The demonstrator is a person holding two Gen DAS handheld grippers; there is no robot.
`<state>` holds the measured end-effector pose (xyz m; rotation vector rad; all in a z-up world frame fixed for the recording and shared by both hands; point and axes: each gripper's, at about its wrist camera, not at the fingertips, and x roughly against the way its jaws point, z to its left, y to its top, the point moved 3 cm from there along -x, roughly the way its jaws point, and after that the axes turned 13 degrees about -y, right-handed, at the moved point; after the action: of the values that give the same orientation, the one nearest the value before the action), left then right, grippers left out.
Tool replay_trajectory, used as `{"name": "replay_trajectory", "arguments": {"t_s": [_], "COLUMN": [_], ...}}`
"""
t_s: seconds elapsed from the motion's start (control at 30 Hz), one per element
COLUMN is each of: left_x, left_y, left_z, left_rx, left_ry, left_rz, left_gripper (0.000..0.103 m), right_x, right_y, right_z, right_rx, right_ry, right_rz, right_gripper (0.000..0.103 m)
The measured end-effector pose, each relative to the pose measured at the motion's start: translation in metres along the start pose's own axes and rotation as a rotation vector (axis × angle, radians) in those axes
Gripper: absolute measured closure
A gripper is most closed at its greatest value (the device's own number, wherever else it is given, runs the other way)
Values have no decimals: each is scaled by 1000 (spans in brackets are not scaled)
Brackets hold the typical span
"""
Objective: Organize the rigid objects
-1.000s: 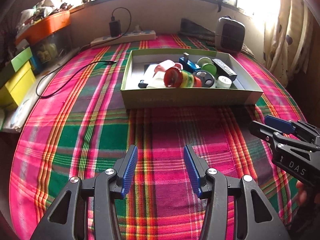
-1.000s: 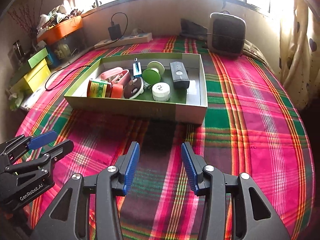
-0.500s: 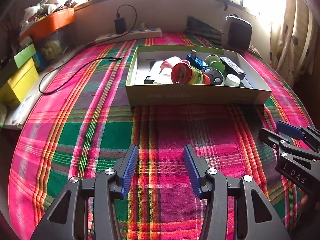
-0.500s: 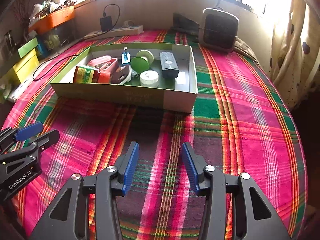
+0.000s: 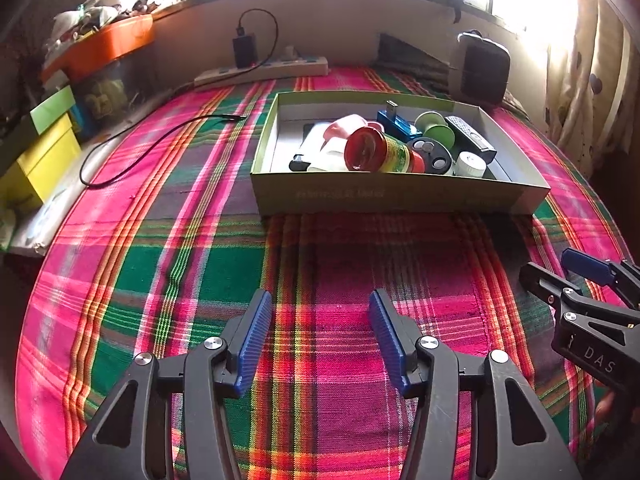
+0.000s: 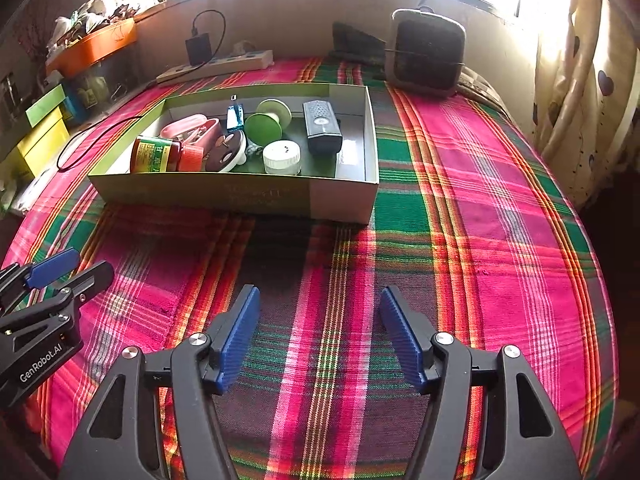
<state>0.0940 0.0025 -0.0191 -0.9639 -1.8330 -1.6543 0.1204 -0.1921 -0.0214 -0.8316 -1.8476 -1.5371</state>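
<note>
The plaid cloth (image 6: pixel 460 208) covers the whole surface under me, whether bed or bench I cannot tell. On it, ahead of both my tongs, sits the shallow green box (image 6: pixel 240 196), and every rigid piece I can see lies inside it. The box is thin card: light, likely to flex if I pinch one wall, so I would leave it alone.

Largest inside is the red-capped jar (image 6: pixel 160 156), lying on its side at the box's left end. It looks hard and smooth and would roll; I would take it across the body, not the cap. The pink case (image 6: pixel 188 130) behind it is open, so grip its shell. The dark remote (image 6: pixel 321 126) lies flat; take its long sides. The green spool (image 6: pixel 266 122) suits a pinch at its waist. The small white pot (image 6: pixel 281 158) is light; squeeze gently.

My left tongs (image 5: pixel 320 336) and right tongs (image 6: pixel 320 334) have both just been opening and now stand wide, nothing between them, over bare cloth.
</note>
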Motion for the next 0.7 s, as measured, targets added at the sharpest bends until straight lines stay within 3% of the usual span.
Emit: {"name": "replay_trajectory", "arguments": {"t_s": [0.7], "left_x": [0], "left_y": [0], "left_z": [1], "left_rx": [4], "left_ry": [-2], "left_rz": [-1], "left_gripper": [52], "right_x": [0], "right_y": [0], "right_z": [0], "right_rx": [1], "right_ry": [0], "right_rz": [0], "right_gripper": [39]}}
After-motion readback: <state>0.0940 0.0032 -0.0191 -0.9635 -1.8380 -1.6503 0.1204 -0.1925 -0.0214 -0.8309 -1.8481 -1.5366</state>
